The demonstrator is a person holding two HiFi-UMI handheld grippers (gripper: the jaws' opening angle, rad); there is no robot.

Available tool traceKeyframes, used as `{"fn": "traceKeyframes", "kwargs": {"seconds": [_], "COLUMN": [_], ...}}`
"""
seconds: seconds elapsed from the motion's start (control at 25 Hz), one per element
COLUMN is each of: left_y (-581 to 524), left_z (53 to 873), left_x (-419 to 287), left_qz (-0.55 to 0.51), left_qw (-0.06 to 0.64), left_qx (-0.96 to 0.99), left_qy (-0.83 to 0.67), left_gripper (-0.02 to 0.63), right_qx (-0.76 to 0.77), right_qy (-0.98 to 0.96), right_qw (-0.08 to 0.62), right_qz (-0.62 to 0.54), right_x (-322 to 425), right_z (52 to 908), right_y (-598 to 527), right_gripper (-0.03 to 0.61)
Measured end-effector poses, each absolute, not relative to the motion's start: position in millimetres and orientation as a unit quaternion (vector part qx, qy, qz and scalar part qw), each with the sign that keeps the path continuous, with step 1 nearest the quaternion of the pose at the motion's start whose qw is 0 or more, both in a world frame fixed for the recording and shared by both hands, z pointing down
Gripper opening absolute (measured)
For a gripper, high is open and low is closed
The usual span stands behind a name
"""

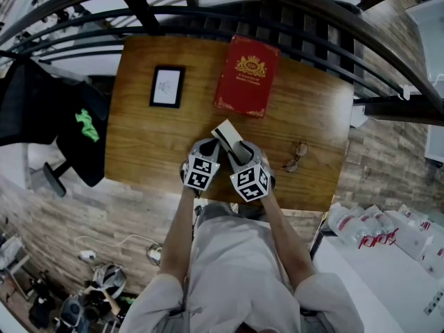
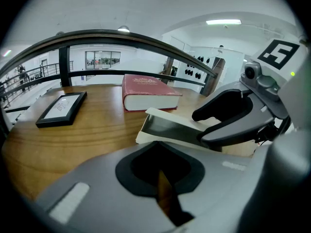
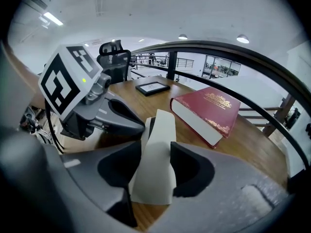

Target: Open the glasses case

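A cream glasses case (image 1: 225, 132) lies near the front edge of the wooden table (image 1: 149, 148), between my two grippers. Seen from the left gripper view, its base (image 2: 167, 130) rests on the wood and its lid slants up. My right gripper (image 3: 153, 178) is shut on that lid (image 3: 156, 154), with a black pad against each side. The same gripper (image 2: 198, 128) appears from the side in the left gripper view. My left gripper (image 2: 163, 188) is shut and holds nothing. It sits just left of the case (image 1: 205, 148).
A red book (image 1: 246, 75) and a black picture frame (image 1: 167, 87) lie at the back of the table. A pair of glasses (image 1: 297, 157) rests at the front right. A dark railing (image 1: 291, 19) runs behind the table, and a black chair (image 1: 73, 130) stands to the left.
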State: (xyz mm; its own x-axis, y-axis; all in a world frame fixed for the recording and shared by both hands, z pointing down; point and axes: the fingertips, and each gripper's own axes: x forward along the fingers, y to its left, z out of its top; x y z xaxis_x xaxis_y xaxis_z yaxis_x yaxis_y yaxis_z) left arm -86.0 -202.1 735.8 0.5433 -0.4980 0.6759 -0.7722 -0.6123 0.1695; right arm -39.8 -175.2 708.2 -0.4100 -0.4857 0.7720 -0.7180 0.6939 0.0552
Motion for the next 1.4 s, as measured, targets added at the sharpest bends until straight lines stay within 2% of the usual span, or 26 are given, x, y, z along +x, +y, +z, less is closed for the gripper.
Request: {"fn": "traceKeyframes", "kwargs": {"seconds": [0.76, 1.4], "left_y": [-203, -203], "left_z": [737, 735], "left_x": [-86, -86], "left_qz": [0.296, 0.297], "left_qw": [0.232, 0.231], "left_qx": [0.847, 0.846], "left_qy": [-0.376, -0.378], "left_gripper": [0.021, 0.021], "right_qx": [0.397, 0.413], "right_qy": [-0.819, -0.813], "right_qw": [0.389, 0.381], "right_qz": [0.140, 0.152], "right_x": [-16, -1], "right_z": [699, 697], "right_y": [-188, -199], "right_gripper": [0.069, 0.034]}}
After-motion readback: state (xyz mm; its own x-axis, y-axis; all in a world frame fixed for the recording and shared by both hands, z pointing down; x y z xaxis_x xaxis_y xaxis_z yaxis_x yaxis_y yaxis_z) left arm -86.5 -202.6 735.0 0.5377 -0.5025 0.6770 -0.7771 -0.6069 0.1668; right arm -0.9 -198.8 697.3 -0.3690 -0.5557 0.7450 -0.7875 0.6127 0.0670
